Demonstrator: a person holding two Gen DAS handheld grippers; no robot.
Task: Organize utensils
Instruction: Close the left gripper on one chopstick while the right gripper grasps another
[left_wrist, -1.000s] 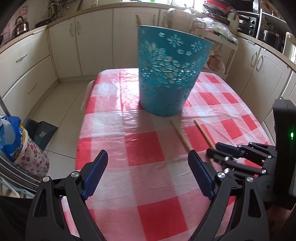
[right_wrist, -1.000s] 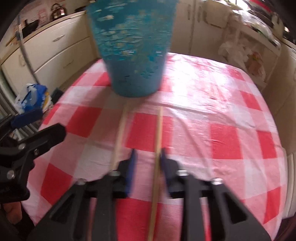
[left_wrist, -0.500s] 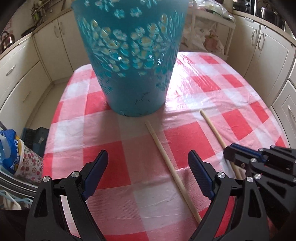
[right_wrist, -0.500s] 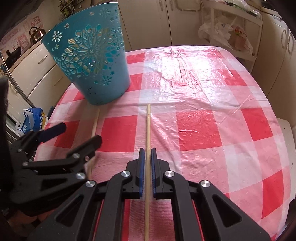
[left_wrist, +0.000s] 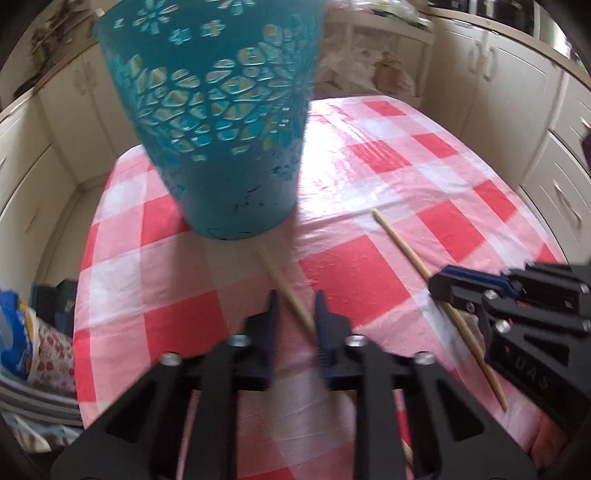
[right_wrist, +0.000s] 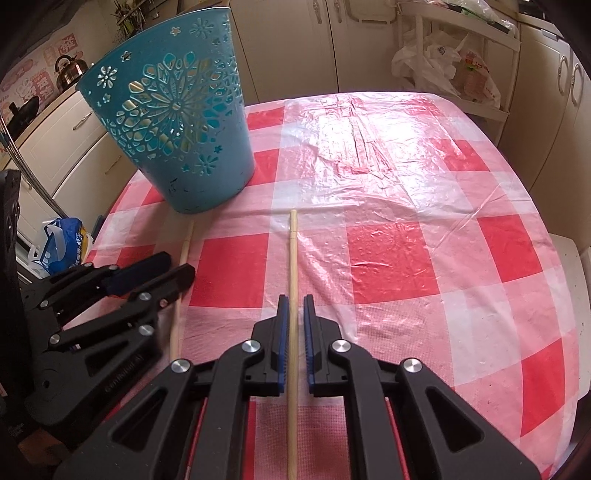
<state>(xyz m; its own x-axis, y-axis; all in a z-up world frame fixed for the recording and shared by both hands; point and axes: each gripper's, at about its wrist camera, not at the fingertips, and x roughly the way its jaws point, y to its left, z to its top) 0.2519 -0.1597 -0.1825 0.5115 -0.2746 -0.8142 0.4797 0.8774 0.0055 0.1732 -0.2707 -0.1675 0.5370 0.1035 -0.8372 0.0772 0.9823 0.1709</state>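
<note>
Two wooden chopsticks lie side by side on the red-and-white checked tablecloth (right_wrist: 424, 229), just in front of the teal cut-out bin (right_wrist: 173, 122). The right gripper (right_wrist: 294, 314) straddles the right chopstick (right_wrist: 293, 258), jaws narrowly apart. The left gripper (left_wrist: 295, 314) straddles the left chopstick (left_wrist: 284, 288), jaws partly closed, blurred.
</note>
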